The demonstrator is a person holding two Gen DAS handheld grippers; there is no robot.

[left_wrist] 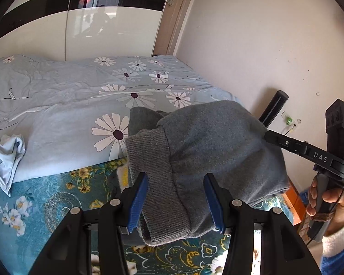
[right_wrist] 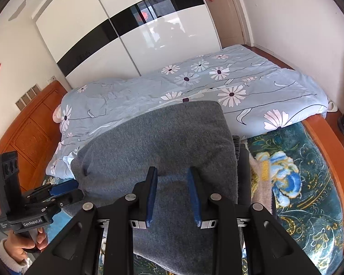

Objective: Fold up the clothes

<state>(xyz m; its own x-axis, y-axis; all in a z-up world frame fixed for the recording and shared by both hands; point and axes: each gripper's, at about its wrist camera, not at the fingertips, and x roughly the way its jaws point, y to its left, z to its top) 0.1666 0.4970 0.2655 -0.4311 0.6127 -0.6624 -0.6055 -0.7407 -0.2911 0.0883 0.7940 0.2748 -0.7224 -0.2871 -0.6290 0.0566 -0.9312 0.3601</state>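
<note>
Here both spread grippers, left gripper (left_wrist: pixel 175 202) and right gripper (right_wrist: pixel 173 194), straddle grey sweater (left_wrist: pixel 208 142) on teal floral bedspread (right_wrist: pixel 309 183).

I look across a bedroom: a pale blue daisy-print quilt (right_wrist: pixel 217 87) lies rumpled over a teal floral bedspread (right_wrist: pixel 309 183) on an orange wooden bed frame (right_wrist: pixel 29 133). At the far side stands a glossy white sliding wardrobe with a black band (left_wrist: pixel 80 23). Cream plaster walls (left_wrist: pixel 252 45) close the right, in daylight.

Left gripper (left_wrist: pixel 175 202) spread around grey garment's ribbed cuff (left_wrist: pixel 158 183), floral quilt (left_wrist: pixel 84 96) beyond
</note>
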